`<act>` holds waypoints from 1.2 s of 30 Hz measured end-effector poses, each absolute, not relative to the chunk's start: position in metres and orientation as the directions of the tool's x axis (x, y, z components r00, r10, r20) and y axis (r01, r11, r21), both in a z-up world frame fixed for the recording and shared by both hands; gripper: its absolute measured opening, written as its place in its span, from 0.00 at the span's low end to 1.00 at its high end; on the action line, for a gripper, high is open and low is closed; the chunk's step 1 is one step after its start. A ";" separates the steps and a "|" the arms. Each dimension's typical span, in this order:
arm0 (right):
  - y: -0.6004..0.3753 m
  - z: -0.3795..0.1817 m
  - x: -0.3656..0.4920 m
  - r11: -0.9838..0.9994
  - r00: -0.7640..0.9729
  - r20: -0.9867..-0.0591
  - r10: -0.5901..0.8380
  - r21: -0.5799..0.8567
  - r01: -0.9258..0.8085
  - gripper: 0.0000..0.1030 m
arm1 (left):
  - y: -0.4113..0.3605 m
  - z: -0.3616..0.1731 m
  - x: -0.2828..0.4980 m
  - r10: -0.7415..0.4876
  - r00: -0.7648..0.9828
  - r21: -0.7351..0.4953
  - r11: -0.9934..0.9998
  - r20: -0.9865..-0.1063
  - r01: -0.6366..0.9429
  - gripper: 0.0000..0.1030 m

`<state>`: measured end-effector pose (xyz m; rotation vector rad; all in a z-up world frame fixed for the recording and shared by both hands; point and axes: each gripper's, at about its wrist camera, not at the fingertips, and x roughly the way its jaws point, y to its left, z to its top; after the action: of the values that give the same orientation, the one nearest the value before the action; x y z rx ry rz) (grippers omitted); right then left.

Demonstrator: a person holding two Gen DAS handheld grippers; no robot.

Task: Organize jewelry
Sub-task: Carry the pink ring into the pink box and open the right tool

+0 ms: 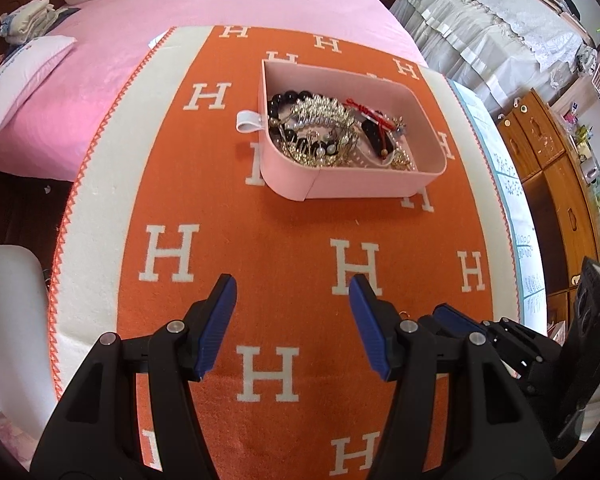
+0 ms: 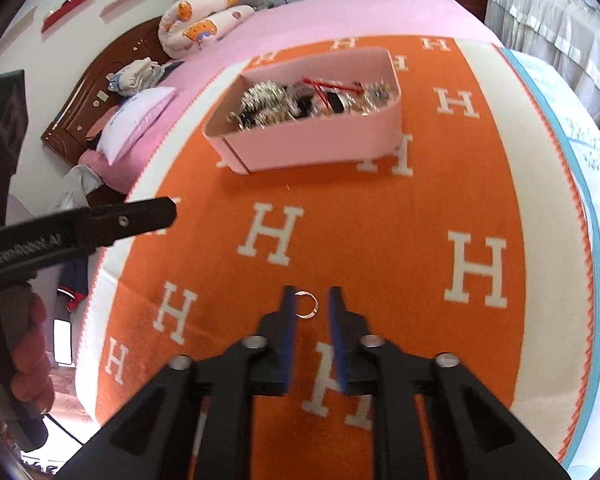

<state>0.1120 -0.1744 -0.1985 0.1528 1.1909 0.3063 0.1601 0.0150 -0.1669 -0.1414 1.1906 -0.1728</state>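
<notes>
A pink open box (image 1: 352,184) (image 2: 320,140) sits on the orange blanket with white H letters (image 1: 284,224). It holds a silver tiara (image 1: 324,120), a black bead bracelet (image 1: 278,102), a red cord piece (image 1: 364,110) and more tangled jewelry. My left gripper (image 1: 293,284) hangs open over bare blanket, nothing between its fingers. My right gripper (image 2: 312,294) stands narrowly open, pointing down at a small gold ring (image 2: 306,305) lying on the blanket. The ring (image 1: 405,314) lies between the tips, a gap showing on its right side.
The blanket lies on a pink bed (image 1: 204,4) with pillows (image 1: 24,76) at the headboard. A wooden cabinet (image 1: 556,184) and lace-covered furniture (image 1: 488,20) stand to the right. A hand (image 2: 28,344) holds the left gripper's handle.
</notes>
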 end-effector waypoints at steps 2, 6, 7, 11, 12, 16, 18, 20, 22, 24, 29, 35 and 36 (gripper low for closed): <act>-0.173 -0.205 0.110 0.948 0.335 -0.888 0.316 0.280 -0.151 0.27 | 0.016 -0.173 0.160 -0.206 0.352 -0.199 0.978 -0.913 0.057 0.54; -0.166 -0.215 0.106 0.953 0.341 -0.892 0.298 0.258 -0.158 0.27 | 0.016 -0.182 0.159 -0.204 0.338 -0.200 0.979 -0.919 0.047 0.54; -0.162 -0.216 0.106 0.954 0.343 -0.893 0.292 0.247 -0.170 0.27 | 0.016 -0.183 0.159 -0.204 0.337 -0.201 0.979 -0.919 0.045 0.54; -0.147 -0.217 0.103 0.960 0.375 -0.892 0.252 0.181 -0.214 0.27 | 0.017 -0.186 0.160 -0.204 0.334 -0.202 0.979 -0.920 0.041 0.54; -0.143 -0.217 0.102 0.959 0.380 -0.891 0.248 0.171 -0.225 0.27 | 0.016 -0.187 0.160 -0.205 0.334 -0.203 0.978 -0.920 0.041 0.54; -0.128 -0.219 0.098 0.958 0.417 -0.885 0.206 0.095 -0.272 0.23 | 0.016 -0.189 0.160 -0.205 0.330 -0.202 0.978 -0.922 0.042 0.54; -0.124 -0.219 0.096 0.956 0.431 -0.882 0.192 0.068 -0.287 0.21 | 0.016 -0.190 0.159 -0.204 0.328 -0.202 0.979 -0.922 0.041 0.54; -0.122 -0.220 0.094 0.953 0.440 -0.879 0.186 0.053 -0.298 0.21 | 0.016 -0.190 0.158 -0.203 0.328 -0.201 0.979 -0.923 0.038 0.54; -0.120 -0.220 0.092 0.949 0.450 -0.875 0.177 0.031 -0.313 0.21 | 0.016 -0.191 0.157 -0.201 0.328 -0.201 0.979 -0.923 0.036 0.54; -0.120 -0.219 0.089 0.948 0.455 -0.873 0.176 0.026 -0.317 0.21 | 0.016 -0.190 0.156 -0.200 0.331 -0.200 0.979 -0.922 0.034 0.54; -0.127 -0.211 0.085 0.952 0.465 -0.865 0.189 0.045 -0.303 0.21 | 0.015 -0.187 0.155 -0.198 0.335 -0.200 0.979 -0.921 0.030 0.54; -0.137 -0.177 0.088 0.952 0.499 -0.839 0.217 0.070 -0.298 0.21 | 0.009 -0.165 0.157 -0.202 0.357 -0.198 0.979 -0.912 0.047 0.54; -0.140 -0.168 0.092 0.953 0.506 -0.832 0.227 0.081 -0.293 0.21 | 0.008 -0.160 0.158 -0.202 0.361 -0.198 0.979 -0.910 0.050 0.54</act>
<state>0.0917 -0.1399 -0.1676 -0.0730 0.9919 0.3135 0.1581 0.0081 -0.1604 -0.1444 1.1917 -0.1633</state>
